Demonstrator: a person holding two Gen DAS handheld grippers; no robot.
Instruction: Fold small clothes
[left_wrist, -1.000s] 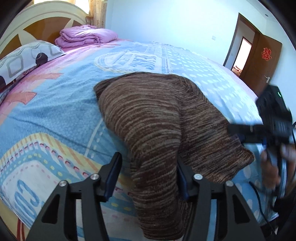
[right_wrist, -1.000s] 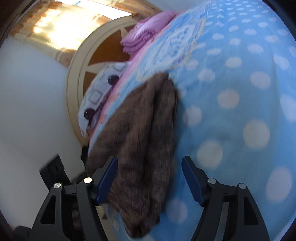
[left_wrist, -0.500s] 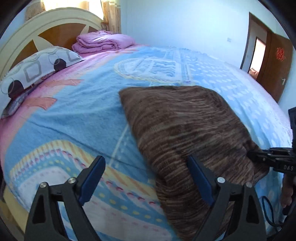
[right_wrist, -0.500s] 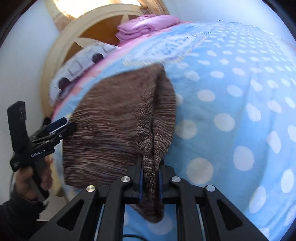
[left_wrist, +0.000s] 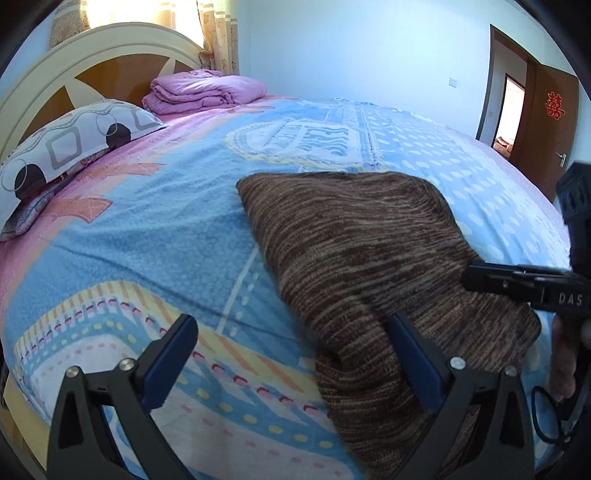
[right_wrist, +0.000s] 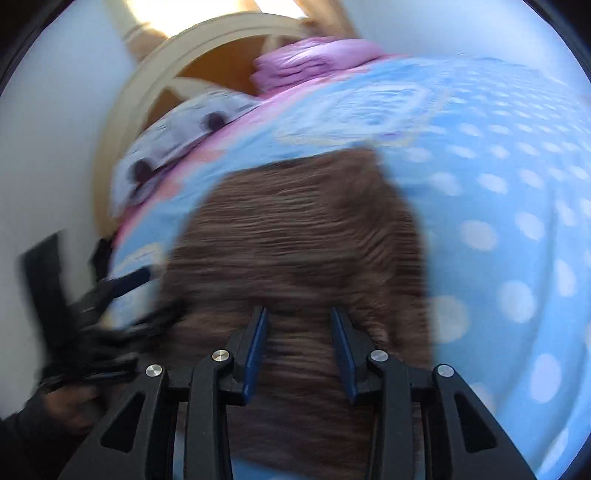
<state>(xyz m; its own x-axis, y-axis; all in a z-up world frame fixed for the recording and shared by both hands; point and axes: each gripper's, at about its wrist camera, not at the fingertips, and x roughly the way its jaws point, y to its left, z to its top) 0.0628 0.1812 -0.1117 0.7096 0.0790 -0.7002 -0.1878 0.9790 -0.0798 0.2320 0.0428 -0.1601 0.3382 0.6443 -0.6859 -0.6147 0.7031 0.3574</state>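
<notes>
A brown striped knit garment (left_wrist: 362, 251) lies folded on the blue patterned bedspread (left_wrist: 155, 229) near the bed's front edge. My left gripper (left_wrist: 291, 343) stands over its near left corner, jaws wide and still opening; the right finger (left_wrist: 413, 358) lies over the cloth, nothing is pinched. In the blurred right wrist view the garment (right_wrist: 303, 229) spreads under my right gripper (right_wrist: 299, 317). Its jaws are opening, with cloth showing in the gap below them and no pad pressing. The right gripper (left_wrist: 517, 284) also shows at the garment's right edge.
A patterned pillow (left_wrist: 70, 147) and a folded purple quilt (left_wrist: 207, 92) lie by the headboard (left_wrist: 92, 70). A brown door (left_wrist: 546, 122) stands open at the far right. A hand (left_wrist: 565, 358) and a cable hang off the bed's near right corner.
The left jaws spread wide and let go of the raised fold, which dropped flat. The right gripper pinched a ridge of the garment half a second ago and has released it.
</notes>
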